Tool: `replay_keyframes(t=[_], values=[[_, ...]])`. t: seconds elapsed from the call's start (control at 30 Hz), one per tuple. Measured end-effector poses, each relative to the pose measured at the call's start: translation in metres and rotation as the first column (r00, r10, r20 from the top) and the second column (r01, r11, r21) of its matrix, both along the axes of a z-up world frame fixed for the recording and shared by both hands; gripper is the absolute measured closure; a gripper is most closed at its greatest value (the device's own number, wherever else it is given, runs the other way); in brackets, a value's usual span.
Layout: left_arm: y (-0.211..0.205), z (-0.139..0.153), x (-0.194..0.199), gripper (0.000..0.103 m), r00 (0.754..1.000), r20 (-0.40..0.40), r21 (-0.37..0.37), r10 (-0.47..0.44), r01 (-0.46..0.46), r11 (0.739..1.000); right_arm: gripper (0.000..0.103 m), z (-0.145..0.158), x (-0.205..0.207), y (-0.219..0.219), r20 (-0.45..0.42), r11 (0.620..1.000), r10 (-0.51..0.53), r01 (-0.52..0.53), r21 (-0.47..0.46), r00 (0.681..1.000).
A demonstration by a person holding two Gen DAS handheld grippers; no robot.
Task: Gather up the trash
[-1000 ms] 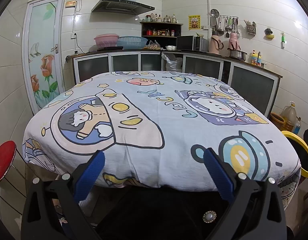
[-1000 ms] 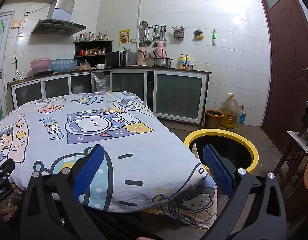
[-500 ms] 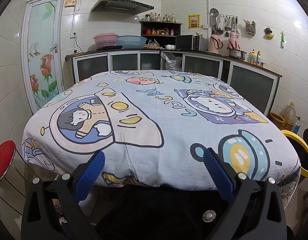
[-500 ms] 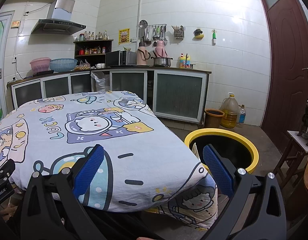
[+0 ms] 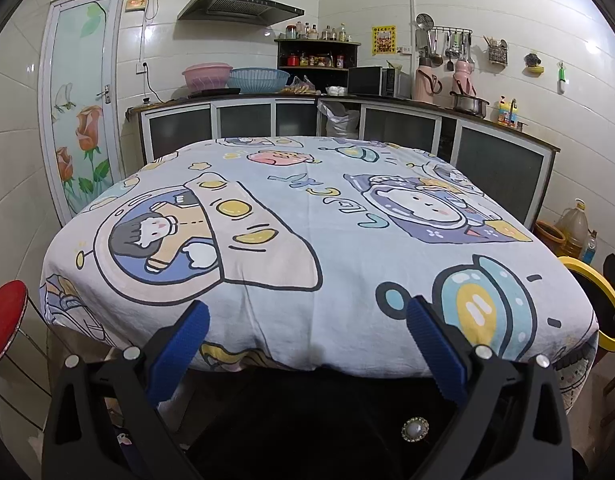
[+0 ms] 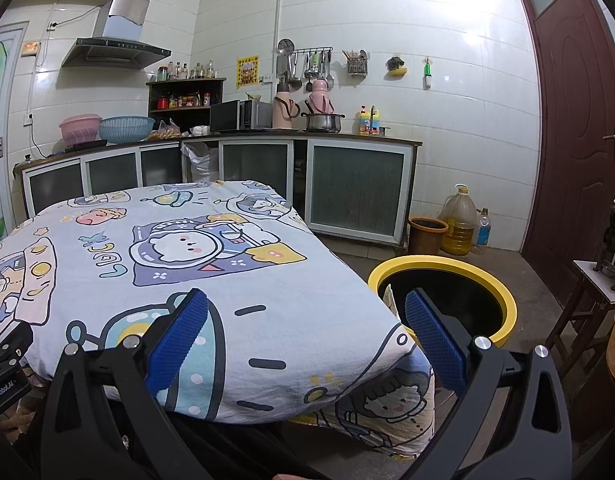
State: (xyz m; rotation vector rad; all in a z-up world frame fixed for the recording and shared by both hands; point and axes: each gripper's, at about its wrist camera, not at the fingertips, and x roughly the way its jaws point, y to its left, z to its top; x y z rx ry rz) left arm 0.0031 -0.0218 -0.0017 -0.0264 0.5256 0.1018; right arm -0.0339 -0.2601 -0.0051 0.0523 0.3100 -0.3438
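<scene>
Two grippers are held at the near edge of a table draped in a cartoon-print cloth (image 5: 307, 216), both with jaws spread wide and nothing between the blue pads. The left gripper (image 5: 307, 328) is seen low in the middle of the left wrist view, the right gripper (image 6: 305, 320) likewise in the right wrist view. No trash can be made out on the cloth in either view. A yellow-rimmed bin (image 6: 503, 292) is shown nearly whole at the lower right of the right wrist view, just beside the table's corner; in the left wrist view only a sliver of its rim is caught at the right edge. A red stool (image 5: 5, 320) at the lower left edge and a rose-painted glass door (image 5: 81, 100) at the upper left are fully shown by the left wrist view alone; a dark wooden door (image 6: 579, 120) at the upper right is shown by the right wrist view alone. Compared with a second ago, almost nothing has shifted: both grippers have stayed open in the same place.
</scene>
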Motion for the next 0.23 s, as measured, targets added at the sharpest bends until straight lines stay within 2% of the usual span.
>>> replay_keyframes(t=[0.23], values=[[-0.0004,-0.0002,0.0009,0.008,1.000,-0.007,-0.001,-0.007,0.007,1.000,0.008,0.0000,0.0005,-0.0003,-0.001,1.000,0.000,0.000,0.001,1.000]])
